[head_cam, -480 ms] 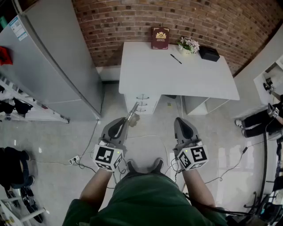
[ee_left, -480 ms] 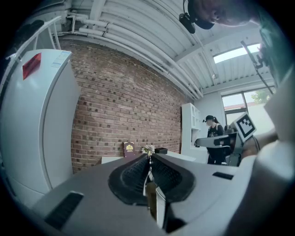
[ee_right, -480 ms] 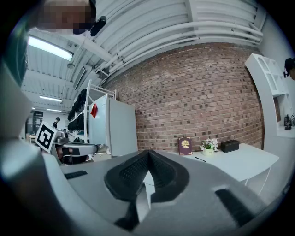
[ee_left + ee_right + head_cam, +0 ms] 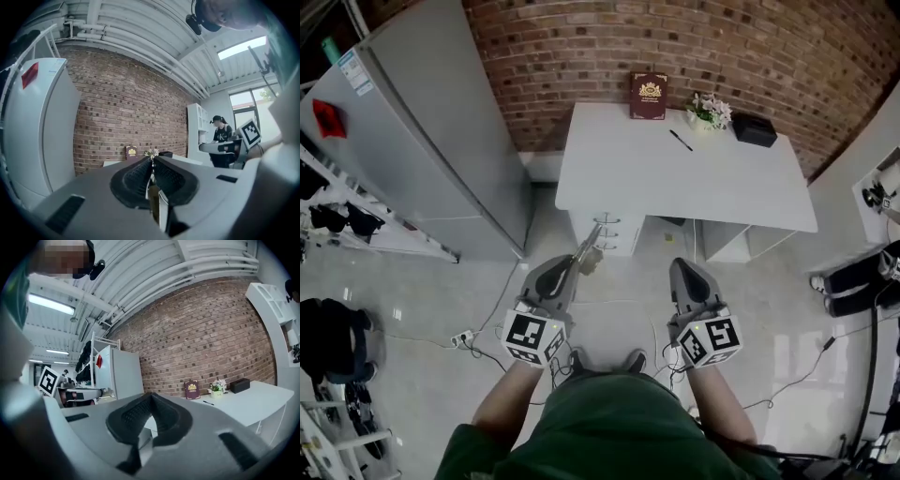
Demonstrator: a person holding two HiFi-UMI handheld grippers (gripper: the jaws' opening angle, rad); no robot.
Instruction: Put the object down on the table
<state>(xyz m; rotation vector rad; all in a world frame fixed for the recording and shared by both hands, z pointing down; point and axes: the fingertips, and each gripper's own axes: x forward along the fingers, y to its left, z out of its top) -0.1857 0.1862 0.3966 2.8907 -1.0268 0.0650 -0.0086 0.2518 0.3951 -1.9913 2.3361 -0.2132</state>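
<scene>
A thin metal object [image 4: 588, 245] is pinched by the left gripper [image 4: 571, 262] and aimed at the table [image 4: 675, 178] for placing; the right gripper [image 4: 683, 267] is closed on nothing.

— Wall [image 4: 741, 47]: red-brown brick, pale mortar. Table [image 4: 637, 178]: plain white. Fridge [image 4: 441, 122]: pale grey.
— Book [image 4: 649, 96]: maroon, gold emblem. Box [image 4: 754, 128]: black. Left gripper [image 4: 570, 262], right gripper [image 4: 682, 265]: grey, black-and-white square markers. Thin object [image 4: 591, 236]: silvery, tan. Shirt [image 4: 609, 427]: dark green.
</scene>
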